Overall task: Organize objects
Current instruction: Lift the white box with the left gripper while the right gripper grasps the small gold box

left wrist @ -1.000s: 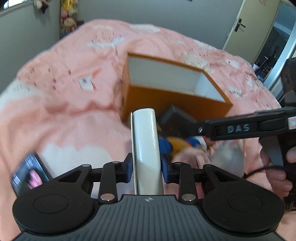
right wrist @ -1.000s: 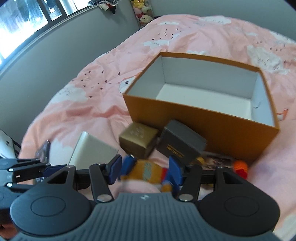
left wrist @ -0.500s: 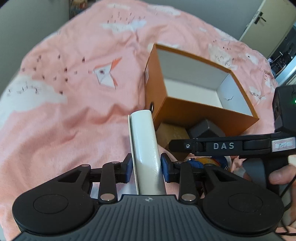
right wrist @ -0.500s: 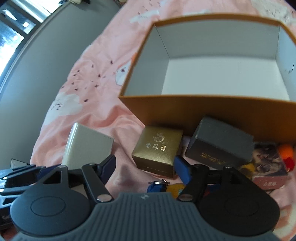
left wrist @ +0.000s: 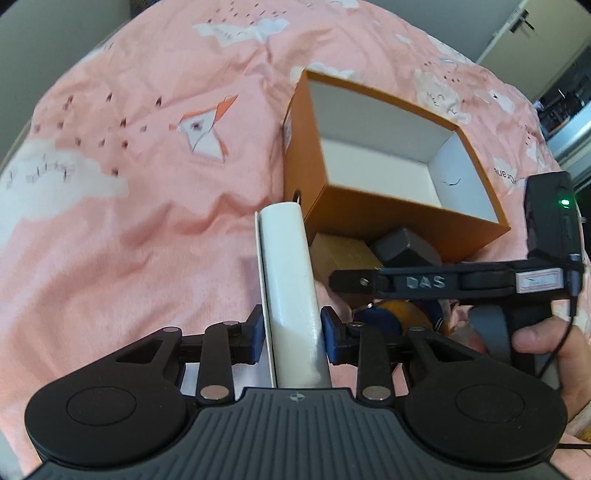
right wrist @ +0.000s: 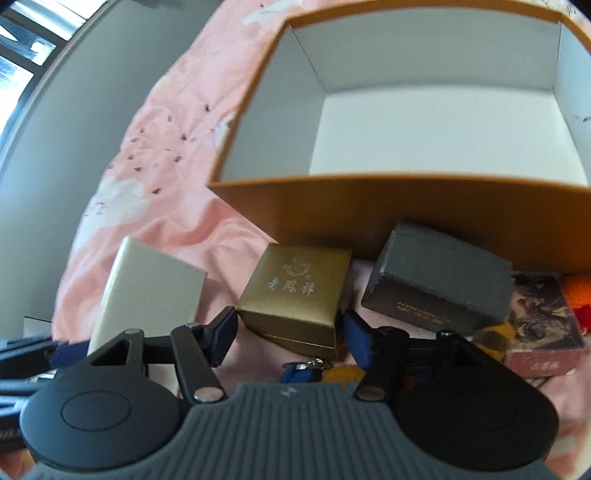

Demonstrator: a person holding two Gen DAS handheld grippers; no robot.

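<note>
My left gripper (left wrist: 291, 334) is shut on a flat white box (left wrist: 286, 266), held on edge above the pink bed; the box also shows in the right wrist view (right wrist: 147, 291). An open orange box (left wrist: 391, 206) with a white inside stands just beyond, seen too in the right wrist view (right wrist: 369, 218). My right gripper (right wrist: 288, 330) is open, its fingers on either side of a gold box (right wrist: 295, 295) that lies in front of the orange box. A dark grey box (right wrist: 439, 284) lies to the right of the gold one.
A picture-printed small box (right wrist: 543, 325), orange and red knitted things (right wrist: 580, 291) and a blue and yellow toy (right wrist: 317, 373) lie on the pink bedspread (left wrist: 129, 221). A grey wall (right wrist: 74, 110) runs along the left. A door (left wrist: 517, 29) is at the far right.
Both grippers moved forward and closer to the orange box. The right gripper came down around the gold box. The left still holds the white box.
</note>
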